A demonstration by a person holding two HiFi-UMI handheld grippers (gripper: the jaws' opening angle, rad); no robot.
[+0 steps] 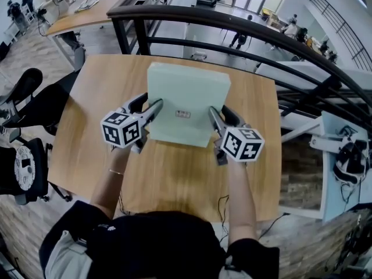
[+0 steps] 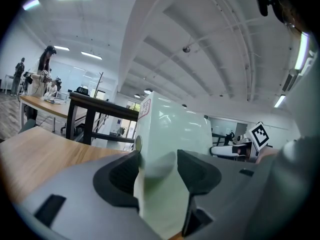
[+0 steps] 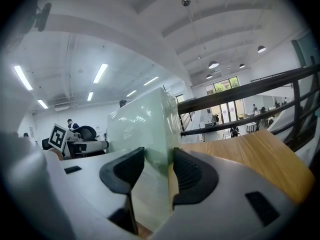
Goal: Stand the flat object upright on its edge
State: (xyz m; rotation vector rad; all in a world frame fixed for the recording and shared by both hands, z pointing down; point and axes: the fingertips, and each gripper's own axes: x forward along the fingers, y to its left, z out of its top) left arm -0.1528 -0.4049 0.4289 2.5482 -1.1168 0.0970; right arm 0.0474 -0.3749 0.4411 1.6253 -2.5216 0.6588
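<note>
A pale green flat box [image 1: 183, 100] is raised steeply over the wooden table [image 1: 99, 92], its broad face with a small label [image 1: 183, 114] turned towards me. My left gripper [image 1: 150, 104] is shut on its left edge and my right gripper [image 1: 220, 113] is shut on its right edge. In the left gripper view the box [image 2: 172, 129] fills the gap between the pads of the left gripper [image 2: 157, 166]. The right gripper view shows the box [image 3: 142, 121] clamped in the right gripper [image 3: 159, 166]. Whether the lower edge touches the table I cannot tell.
A black curved railing [image 1: 232, 22] runs just behind the table's far edge. A black chair [image 1: 23, 92] stands to the left, and another wooden table [image 1: 93, 10] lies further back. A headset [image 1: 349, 156] rests on a surface at the right.
</note>
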